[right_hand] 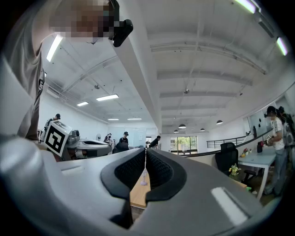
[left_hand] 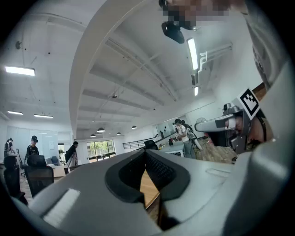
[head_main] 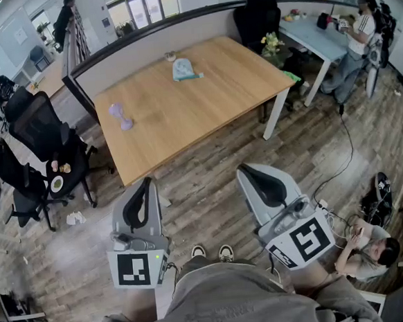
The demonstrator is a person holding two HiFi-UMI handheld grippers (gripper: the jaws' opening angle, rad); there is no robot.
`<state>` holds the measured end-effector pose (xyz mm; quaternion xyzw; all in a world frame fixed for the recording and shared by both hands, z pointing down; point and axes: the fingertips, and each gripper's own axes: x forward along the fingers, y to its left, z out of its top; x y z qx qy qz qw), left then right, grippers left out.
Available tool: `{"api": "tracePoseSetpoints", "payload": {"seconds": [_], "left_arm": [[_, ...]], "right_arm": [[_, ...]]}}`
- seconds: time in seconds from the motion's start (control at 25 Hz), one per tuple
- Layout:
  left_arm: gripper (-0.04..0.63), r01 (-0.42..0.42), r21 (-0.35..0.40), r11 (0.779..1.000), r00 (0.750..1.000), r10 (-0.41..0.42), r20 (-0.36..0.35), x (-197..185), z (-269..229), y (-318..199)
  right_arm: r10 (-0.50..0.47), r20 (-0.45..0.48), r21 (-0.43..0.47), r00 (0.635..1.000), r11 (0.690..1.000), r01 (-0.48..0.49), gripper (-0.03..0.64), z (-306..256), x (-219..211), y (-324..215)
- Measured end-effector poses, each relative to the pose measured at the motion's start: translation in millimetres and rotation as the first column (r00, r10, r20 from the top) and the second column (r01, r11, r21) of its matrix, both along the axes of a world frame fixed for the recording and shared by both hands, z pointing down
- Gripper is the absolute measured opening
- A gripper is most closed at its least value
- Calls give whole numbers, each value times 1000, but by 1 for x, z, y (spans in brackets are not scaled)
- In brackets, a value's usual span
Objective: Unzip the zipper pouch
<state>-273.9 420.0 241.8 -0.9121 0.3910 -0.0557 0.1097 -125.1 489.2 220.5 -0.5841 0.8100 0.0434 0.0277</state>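
Observation:
The zipper pouch [head_main: 184,69], pale blue, lies at the far side of the wooden table [head_main: 236,77], well away from both grippers. I hold my left gripper [head_main: 146,185] and right gripper [head_main: 247,170] low over the floor, short of the table's near edge, both pointing toward it. In the left gripper view the black pads [left_hand: 159,169] meet at the tip with nothing between them. The pads [right_hand: 159,168] in the right gripper view stand together as well, empty. Neither gripper view shows the pouch.
A purple dumbbell [head_main: 121,116] lies at the table's left, with a small object [head_main: 170,56] near the back edge. Black office chairs [head_main: 42,127] stand left of the table. A white desk [head_main: 317,40] with a person stands at the right. Another person [head_main: 372,251] sits on the floor.

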Motion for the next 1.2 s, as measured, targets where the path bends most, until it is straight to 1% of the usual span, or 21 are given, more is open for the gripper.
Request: {"api": "tracePoseSetpoints", "payload": {"seconds": [0.2,0.36,0.52,0.64,0.72,0.76,0.8,0.84,1.0,1.2], "left_arm": [[-1,-18,18,1000,1000,19,-20,10,-5,-3],[0,-26,18,1000,999,26,-19,16,-3,-2],[0,-26,-2,1000,1000,26,-10,20,1,1],[-2,-38,18,999,998,39,-54,21,-5,2],[4,-19,30,999,997,21,-76,20,-7,-3],[78,-3,29,1000,997,5,-78,19,-8,-7],[187,10,26,1000,997,-8,-76,19,-7,-11],[241,16,22,1000,997,-14,-71,19,-6,-14],[241,2,10,1000,999,-1,-50,24,0,-28],[233,-8,6,1000,999,8,-52,32,5,-59]], "right_arm": [[27,-10,3,1000,1000,-26,15,-2,10,-2],[32,-15,8,999,999,-32,15,0,17,-1],[26,-23,2,999,1000,-26,16,4,19,0],[25,-22,0,999,1000,-25,17,7,20,0],[36,13,34,999,999,-37,18,2,24,-1],[42,38,60,998,997,-45,70,-3,26,-1],[47,56,80,997,995,-51,212,-6,29,-2],[51,60,91,997,994,-57,233,-8,31,-4],[71,26,71,997,995,-73,232,-2,37,-21],[93,12,32,996,995,-93,232,10,49,-52]]}}
